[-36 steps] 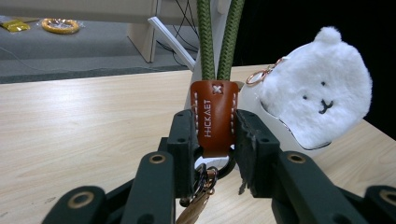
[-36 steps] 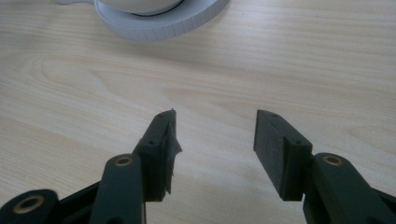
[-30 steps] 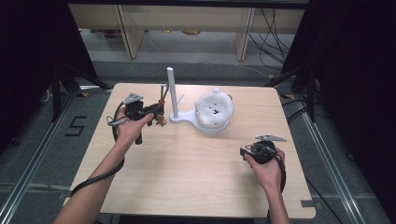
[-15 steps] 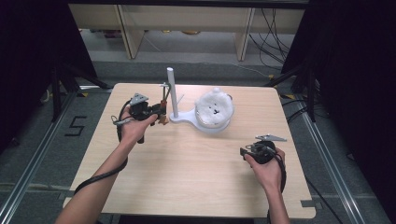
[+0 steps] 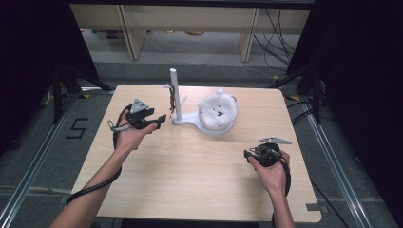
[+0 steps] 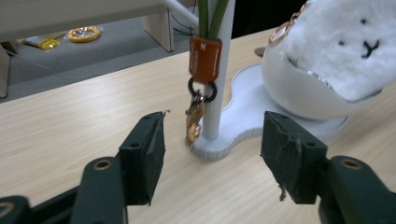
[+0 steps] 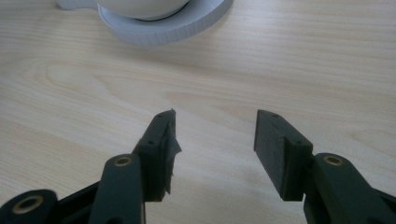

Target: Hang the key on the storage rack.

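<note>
Orange-tagged, the keychain [image 6: 201, 88] hangs against the white stand's post [image 6: 217, 70], its copper charm just above the stand's base, beside the plush-filled bowl [image 6: 322, 60]. The left gripper [image 6: 212, 147] has just been opening its fingers; they stand spread before the post, nothing between them. The right gripper [image 7: 215, 140], well apart from the post, has its fingers spread too. A careless pull-back of the left gripper could snag the charm and drag the keychain off.
</note>
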`<action>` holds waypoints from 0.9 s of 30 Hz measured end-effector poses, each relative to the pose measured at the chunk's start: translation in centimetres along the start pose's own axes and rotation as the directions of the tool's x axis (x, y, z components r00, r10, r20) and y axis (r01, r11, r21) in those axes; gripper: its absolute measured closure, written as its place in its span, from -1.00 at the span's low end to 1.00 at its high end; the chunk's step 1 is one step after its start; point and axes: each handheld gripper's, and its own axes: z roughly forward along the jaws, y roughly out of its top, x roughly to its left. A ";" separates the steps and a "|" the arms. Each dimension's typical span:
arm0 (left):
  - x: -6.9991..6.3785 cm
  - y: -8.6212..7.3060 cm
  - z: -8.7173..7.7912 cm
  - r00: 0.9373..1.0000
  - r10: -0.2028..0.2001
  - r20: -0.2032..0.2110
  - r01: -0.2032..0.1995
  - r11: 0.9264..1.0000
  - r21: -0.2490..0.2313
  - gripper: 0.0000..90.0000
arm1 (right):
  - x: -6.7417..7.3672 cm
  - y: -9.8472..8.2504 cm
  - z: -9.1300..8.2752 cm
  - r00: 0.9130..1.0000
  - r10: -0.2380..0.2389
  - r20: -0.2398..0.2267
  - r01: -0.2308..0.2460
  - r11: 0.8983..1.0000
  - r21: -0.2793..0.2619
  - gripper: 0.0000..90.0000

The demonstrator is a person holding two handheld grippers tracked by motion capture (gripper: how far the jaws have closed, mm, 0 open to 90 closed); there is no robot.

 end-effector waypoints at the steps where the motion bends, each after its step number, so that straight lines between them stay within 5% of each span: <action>1: 0.2 -0.6 -0.8 1.000 0.006 -0.010 -0.006 1.000 -0.001 -0.19 | 0.1 0.0 0.0 1.000 0.016 -0.001 -0.016 1.000 0.003 0.11; 3: 0.2 -0.8 -1.2 1.000 0.007 -0.013 -0.007 1.000 0.002 -0.19 | 0.3 0.0 0.0 0.999 0.035 0.000 -0.035 0.999 0.008 0.11; 4: 0.4 -1.5 -1.9 1.000 0.006 -0.011 -0.006 1.000 0.002 -0.21 | 0.1 0.0 -0.1 1.000 -0.010 0.020 0.010 1.000 -0.003 0.11; 6: 0.5 -1.9 -2.4 1.000 0.006 -0.014 -0.006 1.000 0.000 -0.21 | 0.4 -0.1 0.0 0.999 0.035 0.002 -0.035 0.999 0.007 0.11; 7: 0.5 -2.7 -3.2 1.000 0.004 -0.023 -0.004 1.000 -0.007 -0.21 | 0.1 -0.1 0.1 1.000 -0.006 0.005 0.006 1.000 -0.015 0.11; 12: 0.3 -4.7 -4.7 1.000 0.006 -0.027 -0.007 1.000 -0.012 -0.22 | 0.1 -0.1 0.2 1.000 -0.012 0.009 0.012 1.000 -0.016 0.11; 21: -0.7 -10.9 -7.8 0.998 -0.024 -0.057 0.021 0.998 -0.057 -0.20 | 0.1 -0.3 0.3 1.000 -0.011 -0.009 0.011 1.000 -0.017 0.11; 27: -0.7 -13.0 -8.8 0.995 -0.065 -0.079 0.057 0.994 -0.091 -0.21 | 0.2 -0.5 0.6 1.000 -0.018 -0.020 0.018 1.000 -0.015 0.11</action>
